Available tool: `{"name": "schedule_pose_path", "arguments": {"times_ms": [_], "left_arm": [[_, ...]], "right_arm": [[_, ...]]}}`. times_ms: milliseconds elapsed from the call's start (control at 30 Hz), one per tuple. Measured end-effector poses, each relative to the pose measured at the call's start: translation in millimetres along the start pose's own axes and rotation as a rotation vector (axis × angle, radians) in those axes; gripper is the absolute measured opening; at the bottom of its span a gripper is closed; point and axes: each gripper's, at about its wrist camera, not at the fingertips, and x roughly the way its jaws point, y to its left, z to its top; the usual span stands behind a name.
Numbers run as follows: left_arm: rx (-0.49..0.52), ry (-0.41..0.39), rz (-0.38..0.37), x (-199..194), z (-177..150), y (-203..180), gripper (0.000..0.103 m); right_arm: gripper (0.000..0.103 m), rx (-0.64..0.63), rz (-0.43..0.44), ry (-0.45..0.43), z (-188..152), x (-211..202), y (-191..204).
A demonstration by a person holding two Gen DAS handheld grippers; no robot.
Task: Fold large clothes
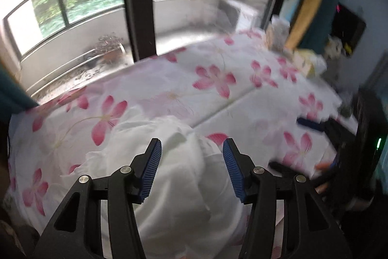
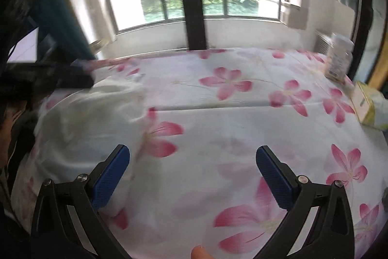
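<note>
Blur smears much of the left wrist view, yet the main things read clearly. The left gripper, black-armed with ribbed blue pads, hangs with its jaws spread apart and nothing between them. Directly beneath and ahead of it lies the rumpled white garment, a soft bunched heap of thin fabric resting on the white bedsheet printed with large pink flowers. The garment sits at the near edge of the sheet, under the gripper, and whether the pads touch it cannot be told. At the right edge of this view the right gripper shows as a dark blurred shape with a blue fingertip over the sheet. At the far right corner of the bed stand a clear plastic jar and a pale yellow-green tissue box, near each other. Beyond the bed a dark vertical window post rises before a balcony railing and green trees.

In the right wrist view, the right gripper is released too, its blue pads wide apart over bare flowered sheet. The white garment lies to the left, beside the left pad, streaked by motion. The left gripper is a dark blur at the left edge, above the garment. The jar and tissue box stand at the far right.
</note>
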Motion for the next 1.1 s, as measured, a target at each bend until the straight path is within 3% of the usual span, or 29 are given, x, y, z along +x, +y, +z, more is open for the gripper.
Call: {"name": "schedule_pose_path", "arguments": {"times_ms": [100, 200, 233, 267, 333, 467, 767, 933, 1100], "left_arm": [[0.011, 0.075, 0.067, 23.2, -4.8, 5.7, 0.056], [-0.015, 0.064, 0.059, 25.9, -12.3, 19.9, 0.055], [-0.017, 0.04, 0.043, 22.1, -14.2, 23.2, 0.049], [-0.016, 0.023, 0.029, 17.6, -16.5, 26.6, 0.026], [-0.032, 0.004, 0.013, 11.2, -19.3, 34.3, 0.006], [-0.081, -0.096, 0.041, -15.7, -28.6, 53.0, 0.004], [-0.293, -0.281, 0.1, -83.4, -72.2, 108.3, 0.003], [-0.418, -0.299, 0.137, -95.1, -116.5, 134.2, 0.003], [-0.546, -0.239, 0.133, -75.1, -162.6, 160.1, 0.003]], "right_arm": [[0.103, 0.037, -0.008, 0.003, 2.2, 4.5, -12.8], [0.103, 0.052, -0.005, 0.006, 2.9, 8.2, -16.2], [0.103, 0.052, -0.001, 0.01, 2.2, 11.2, -15.7], [0.103, 0.051, 0.001, 0.013, 1.9, 12.2, -15.4], [0.103, 0.05, 0.01, 0.023, 1.7, 16.0, -12.8], [0.103, 0.038, 0.025, 0.028, 2.7, 20.0, -0.7], [0.103, -0.006, 0.05, 0.036, 8.2, 31.4, 39.0], [0.103, -0.033, 0.063, 0.056, 9.3, 41.7, 64.1], [0.103, -0.075, 0.054, 0.06, 11.6, 49.8, 85.2]]}}
